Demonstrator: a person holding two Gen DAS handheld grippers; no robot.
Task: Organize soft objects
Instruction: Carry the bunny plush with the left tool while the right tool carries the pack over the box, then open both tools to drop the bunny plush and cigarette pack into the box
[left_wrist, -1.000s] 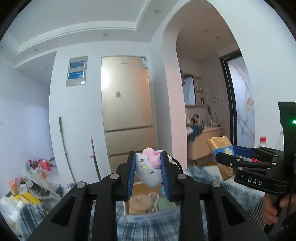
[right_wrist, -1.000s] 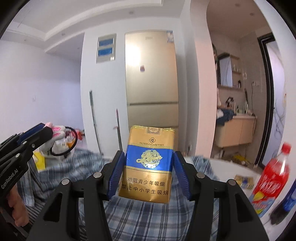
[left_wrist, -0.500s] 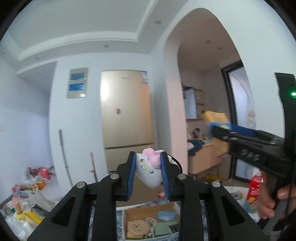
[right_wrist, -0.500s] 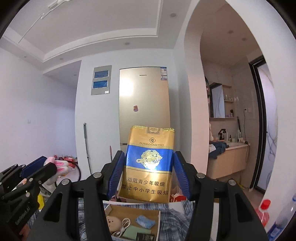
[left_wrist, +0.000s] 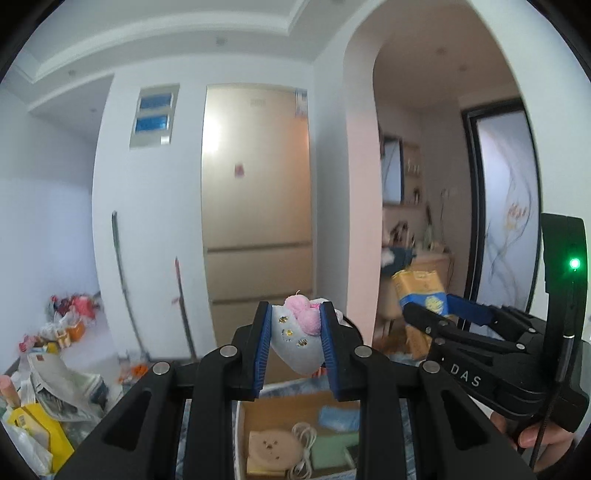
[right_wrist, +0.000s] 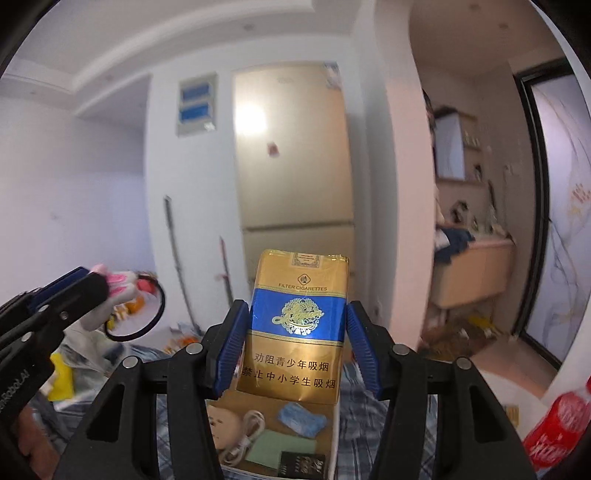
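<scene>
Left gripper (left_wrist: 295, 345) pinches a light, squashy plush charm (left_wrist: 295, 341) by its body, right gripper (right_wrist: 295, 343) clamps a crushable soft cigarette pack (right_wrist: 299, 325) mid-height, box (right_wrist: 336, 435) below both.

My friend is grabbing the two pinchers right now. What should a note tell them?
Left gripper: shut on the plush toy, held up in the air.
Right gripper: shut on the gold and blue cigarette pack, also raised.
Cardboard box sits below on the checked cloth; it already holds a round plush face, a white cable, a blue cloth and a green pad.
Left to do: neither held item is set down yet.
</scene>
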